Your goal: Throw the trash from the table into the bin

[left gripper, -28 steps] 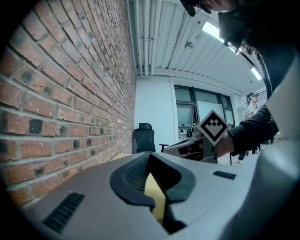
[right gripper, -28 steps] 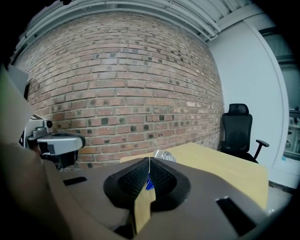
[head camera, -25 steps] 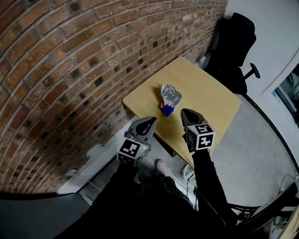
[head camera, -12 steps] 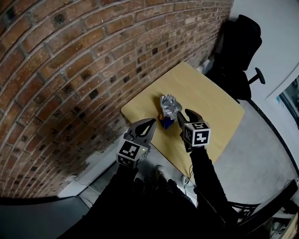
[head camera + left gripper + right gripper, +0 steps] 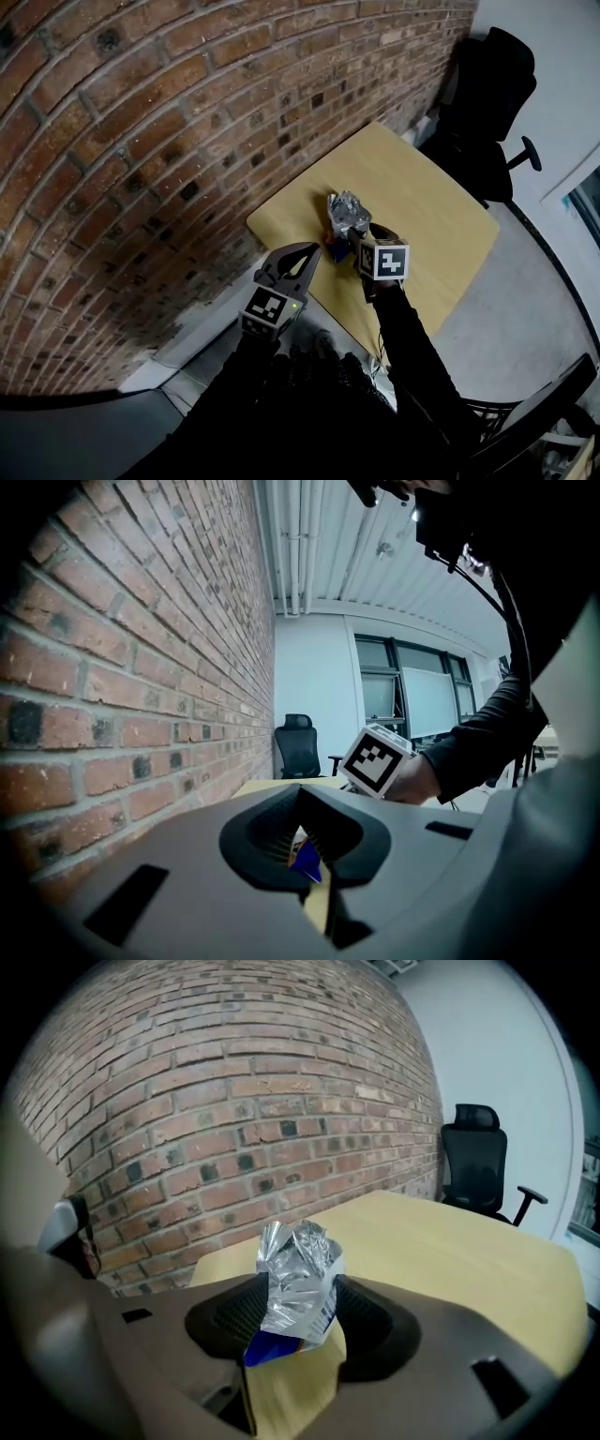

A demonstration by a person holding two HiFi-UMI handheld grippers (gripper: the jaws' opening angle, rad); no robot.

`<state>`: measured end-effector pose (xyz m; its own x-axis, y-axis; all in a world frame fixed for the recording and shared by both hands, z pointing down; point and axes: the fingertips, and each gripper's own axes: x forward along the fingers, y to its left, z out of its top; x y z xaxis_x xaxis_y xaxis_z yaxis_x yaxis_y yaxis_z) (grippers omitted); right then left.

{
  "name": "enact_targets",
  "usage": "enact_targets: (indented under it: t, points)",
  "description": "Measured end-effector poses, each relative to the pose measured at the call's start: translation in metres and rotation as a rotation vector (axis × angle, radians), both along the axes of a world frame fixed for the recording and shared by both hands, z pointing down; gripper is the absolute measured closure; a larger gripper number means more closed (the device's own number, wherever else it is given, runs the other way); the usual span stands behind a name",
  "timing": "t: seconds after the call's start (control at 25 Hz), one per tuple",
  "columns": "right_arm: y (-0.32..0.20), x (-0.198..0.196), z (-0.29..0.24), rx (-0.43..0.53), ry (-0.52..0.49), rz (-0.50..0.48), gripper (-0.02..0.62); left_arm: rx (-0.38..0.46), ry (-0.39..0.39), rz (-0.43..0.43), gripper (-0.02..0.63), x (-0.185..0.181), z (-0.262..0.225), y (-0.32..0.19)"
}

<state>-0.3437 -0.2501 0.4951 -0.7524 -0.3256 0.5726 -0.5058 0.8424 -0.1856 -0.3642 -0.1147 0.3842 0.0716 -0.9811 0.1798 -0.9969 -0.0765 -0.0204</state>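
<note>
A crumpled silver and blue snack bag (image 5: 345, 212) lies near the brick-wall side of the wooden table (image 5: 431, 216). My right gripper (image 5: 360, 235) reaches down onto it. In the right gripper view the bag (image 5: 298, 1269) stands between the jaws of the right gripper (image 5: 292, 1309); they have just been opening and do not squeeze it. My left gripper (image 5: 311, 250) hovers off the table's near corner, a little short of the bag. Its jaws meet at the tips with nothing held. In the left gripper view, the left gripper (image 5: 301, 802) shows a blue scrap of the bag (image 5: 307, 862) through its slit.
A brick wall (image 5: 159, 141) runs close along the table's left side. A black office chair (image 5: 487, 103) stands beyond the far end. Grey floor (image 5: 525, 309) lies to the right. No bin shows in any view.
The right gripper has moved forward and down from the table's near edge to the bag, and its jaws have opened around it. The left gripper has edged slightly toward the table.
</note>
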Motion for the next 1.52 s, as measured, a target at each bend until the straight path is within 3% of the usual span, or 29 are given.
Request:
enact_targets:
  t: [0.28, 0.4, 0.8, 1.12, 1.52]
  points:
    - [0.001, 0.003, 0.020, -0.032, 0.097, 0.002, 0.389, -0.018, -0.001, -0.028, 0.598, -0.011, 0.005, 0.015]
    - [-0.004, 0.012, 0.016, -0.004, 0.114, 0.028, 0.578, -0.022, -0.014, -0.029, 0.598, -0.013, 0.006, 0.019]
    - [-0.001, 0.049, -0.031, 0.051, 0.002, 0.105, 0.584, 0.027, -0.009, 0.012, 0.598, 0.006, -0.014, 0.028]
    - [0.021, 0.134, -0.050, 0.047, -0.051, 0.277, 0.584, 0.042, 0.005, 0.152, 0.598, 0.062, -0.008, 0.044]
    - [0.052, 0.259, -0.053, 0.065, -0.046, 0.480, 0.584, 0.026, 0.025, 0.349, 0.598, 0.147, -0.005, 0.051]
